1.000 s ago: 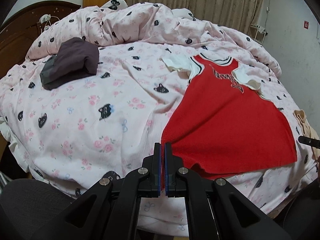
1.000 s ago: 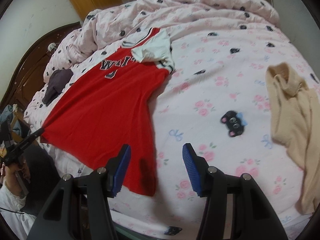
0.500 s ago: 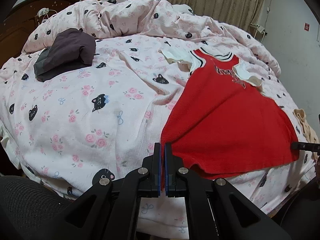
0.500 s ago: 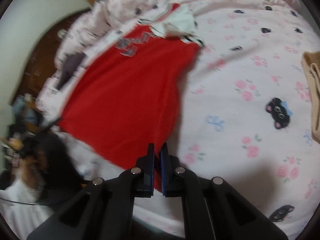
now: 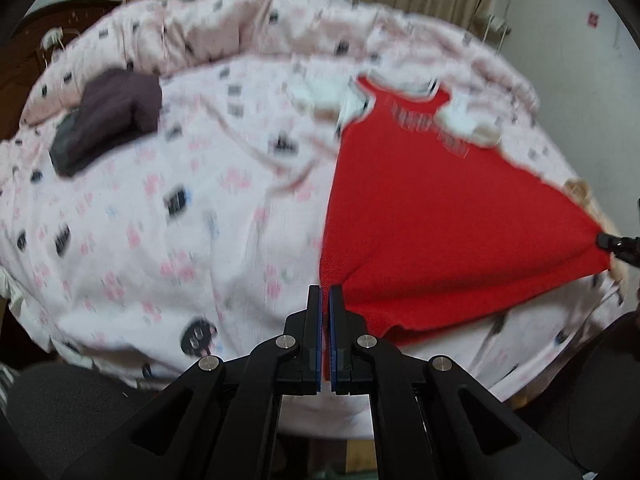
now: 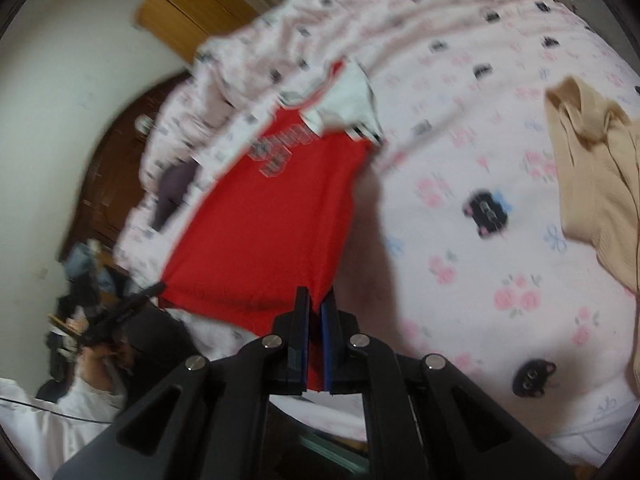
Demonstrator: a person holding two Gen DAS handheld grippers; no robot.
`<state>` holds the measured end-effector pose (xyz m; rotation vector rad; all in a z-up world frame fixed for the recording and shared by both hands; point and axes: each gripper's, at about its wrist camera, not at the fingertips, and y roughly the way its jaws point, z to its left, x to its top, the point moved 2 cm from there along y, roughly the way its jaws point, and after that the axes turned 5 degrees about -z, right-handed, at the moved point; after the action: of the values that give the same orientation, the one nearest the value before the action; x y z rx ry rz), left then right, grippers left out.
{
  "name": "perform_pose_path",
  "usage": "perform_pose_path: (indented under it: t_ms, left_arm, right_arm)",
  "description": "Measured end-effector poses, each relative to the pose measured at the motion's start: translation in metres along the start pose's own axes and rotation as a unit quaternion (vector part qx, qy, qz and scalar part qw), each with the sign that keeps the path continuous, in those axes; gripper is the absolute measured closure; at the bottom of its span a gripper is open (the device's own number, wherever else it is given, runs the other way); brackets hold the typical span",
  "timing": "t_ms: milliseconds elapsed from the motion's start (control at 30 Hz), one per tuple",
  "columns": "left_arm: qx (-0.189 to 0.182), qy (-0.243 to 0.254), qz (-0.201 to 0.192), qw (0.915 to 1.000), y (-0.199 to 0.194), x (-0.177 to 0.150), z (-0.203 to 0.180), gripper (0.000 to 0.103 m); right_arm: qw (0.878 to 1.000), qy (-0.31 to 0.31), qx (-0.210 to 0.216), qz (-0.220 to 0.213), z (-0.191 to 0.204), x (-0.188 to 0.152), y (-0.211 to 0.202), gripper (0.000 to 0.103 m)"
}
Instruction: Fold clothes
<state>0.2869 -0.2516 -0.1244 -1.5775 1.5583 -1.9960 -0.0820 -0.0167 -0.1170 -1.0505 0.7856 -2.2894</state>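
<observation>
Left gripper (image 5: 325, 300): you clamp the jersey (image 5: 432, 216) hem corner, lower centre.
Right gripper (image 6: 316, 304): clamped on the other corner.
Why: hem taut, ready to fold.

Two claw-mounted fisheyes over bed (image 5: 168, 208)

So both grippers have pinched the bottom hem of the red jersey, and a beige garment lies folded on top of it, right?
Not quite. The beige garment lies apart from the red jersey, on the floral bedsheet, as the right wrist view shows. The left gripper and right gripper do pinch its hem.
</observation>
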Motion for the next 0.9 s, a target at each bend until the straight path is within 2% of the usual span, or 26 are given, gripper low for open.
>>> perform_pose_path:
  t_ms: [133,233,333,367,433,467,500,533,567,600,700,733,833,900]
  left_arm:
    - [0.035,0.010,0.030,0.9989,0.026,-0.014,0.001,0.099]
    - [0.042,-0.009,0.070,0.9966,0.042,-0.025,0.008,0.099]
    - [0.034,-0.026,0.058,0.9974,0.035,-0.021,0.012,0.099]
    - [0.032,-0.029,0.050,0.9978,0.031,-0.018,0.012,0.097]
    - [0.025,-0.035,0.025,0.9987,0.017,-0.010,0.014,0.087]
    - [0.020,-0.040,0.007,0.9990,0.009,-0.004,0.015,0.077]
    - [0.014,-0.044,-0.010,0.9989,0.000,0.002,0.017,0.068]
    - [0.006,-0.048,-0.027,0.9985,-0.006,0.012,0.018,0.066]
    - [-0.004,-0.051,-0.043,0.9977,-0.011,0.023,0.020,0.063]
    - [-0.013,-0.055,-0.060,0.9966,-0.016,0.033,0.021,0.060]
    - [-0.040,-0.072,-0.100,0.9916,-0.021,0.065,0.025,0.050]
    - [-0.059,-0.087,-0.105,0.9889,-0.015,0.082,0.030,0.049]
    - [-0.096,-0.115,-0.106,0.9830,0.018,0.119,0.034,0.049]
    - [-0.102,-0.116,-0.103,0.9827,0.043,0.138,0.035,0.049]
  right_arm:
    - [0.994,-0.032,-0.083,0.071,0.001,-0.012,0.032,0.098]
    - [0.986,-0.053,-0.116,0.104,0.001,-0.020,0.049,0.097]
    - [0.984,-0.052,-0.125,0.119,-0.002,-0.023,0.056,0.096]
    - [0.984,-0.048,-0.121,0.117,-0.002,-0.022,0.055,0.095]
    - [0.986,-0.042,-0.118,0.108,-0.003,-0.020,0.050,0.090]
    - [0.987,-0.040,-0.117,0.101,-0.004,-0.019,0.047,0.085]
    - [0.988,-0.043,-0.121,0.086,-0.001,-0.015,0.042,0.073]
    - [0.989,-0.047,-0.125,0.070,0.001,-0.012,0.036,0.065]
    - [0.989,-0.051,-0.129,0.055,0.003,-0.008,0.031,0.050]
    - [0.989,-0.055,-0.133,0.040,0.005,-0.004,0.026,0.047]
    - [0.987,-0.070,-0.147,0.004,0.012,0.008,0.012,0.047]
    - [0.986,-0.072,-0.150,-0.007,0.013,0.011,0.009,0.047]
    - [0.986,-0.072,-0.147,-0.037,0.015,0.020,0.002,0.047]
    - [0.985,-0.071,-0.147,-0.050,0.015,0.026,0.004,0.047]
